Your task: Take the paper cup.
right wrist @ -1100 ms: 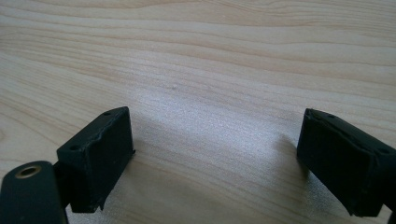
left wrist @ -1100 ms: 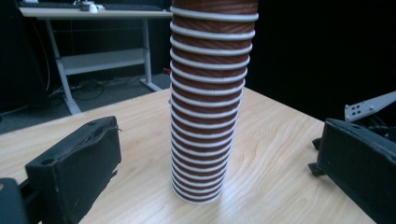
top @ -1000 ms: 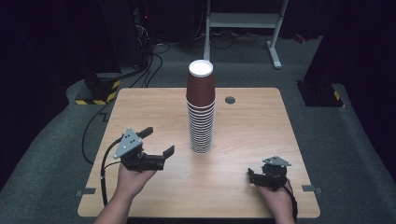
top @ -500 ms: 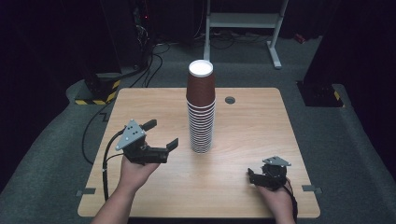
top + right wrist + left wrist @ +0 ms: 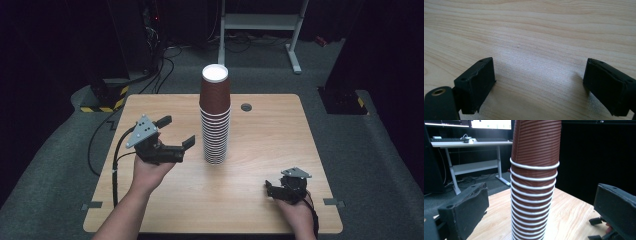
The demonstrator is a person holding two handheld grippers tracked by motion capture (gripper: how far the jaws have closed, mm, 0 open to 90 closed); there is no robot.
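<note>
Now: one cup stack, two spread grippers

Standing upright near the middle of the counter (image 5: 260,107): one stack of brown ribbed paper cups (image 5: 215,117), nested upside down, white base of the topmost cup facing up. Roughly a dozen white rims countable along the lower half in the left gripper view, too tightly packed near the bottom for an exact count. Seen again close up in that view as the stack of brown ribbed paper cups (image 5: 534,180), dead centre between the two black jaws.

Just left of the stack, raised above the counter: left gripper (image 5: 176,132), held in one hand, one grey three-cornered plate on top, one black cable trailing off toward the counter's left edge. Two jaws, spread wide, released, grasping nothing, pointed at the stack but apart from it.

Well apart from the stack, low at the near right of the counter: right gripper (image 5: 269,190), held in the other hand, also carrying one grey plate. Two jaws again, spread wide, released, nothing between them but bare wood grain in the right gripper view (image 5: 539,85).

Farther out: one small round grommet hole (image 5: 246,107) in the counter behind the stack. Beyond the counter, one white-framed desk (image 5: 260,22) on grey carpet, and one yellow-and-black striped strip (image 5: 102,106) on the floor at far left.
</note>
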